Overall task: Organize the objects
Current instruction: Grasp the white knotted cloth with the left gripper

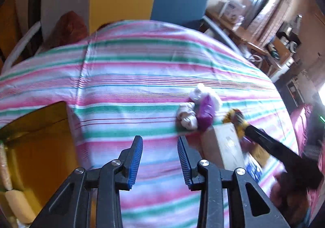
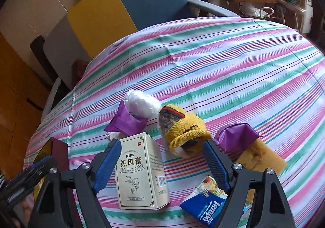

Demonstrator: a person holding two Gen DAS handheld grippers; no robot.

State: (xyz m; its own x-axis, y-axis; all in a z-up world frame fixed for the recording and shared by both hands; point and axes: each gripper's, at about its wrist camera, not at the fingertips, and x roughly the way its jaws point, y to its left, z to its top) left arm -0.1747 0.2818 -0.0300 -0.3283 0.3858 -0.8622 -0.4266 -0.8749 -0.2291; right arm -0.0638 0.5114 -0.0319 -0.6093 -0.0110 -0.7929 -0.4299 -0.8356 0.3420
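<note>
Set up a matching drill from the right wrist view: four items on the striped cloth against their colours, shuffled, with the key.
Items:
1. rolled sock
2. medicine box
3. tissue pack
4. sponge

Colours:
A. blue and white
B. brownish tan
C. cream with dark print
D. yellow with a red and green band

Pairs: 1-D, 2-C, 3-A, 4-B

A woven striped tablecloth covers the table. The cream box at lower centre looks like matt card. Beside it, a fuzzy yellow knitted sock, shiny purple foil wrappers, a porous sponge and a glossy tissue pack.
</note>
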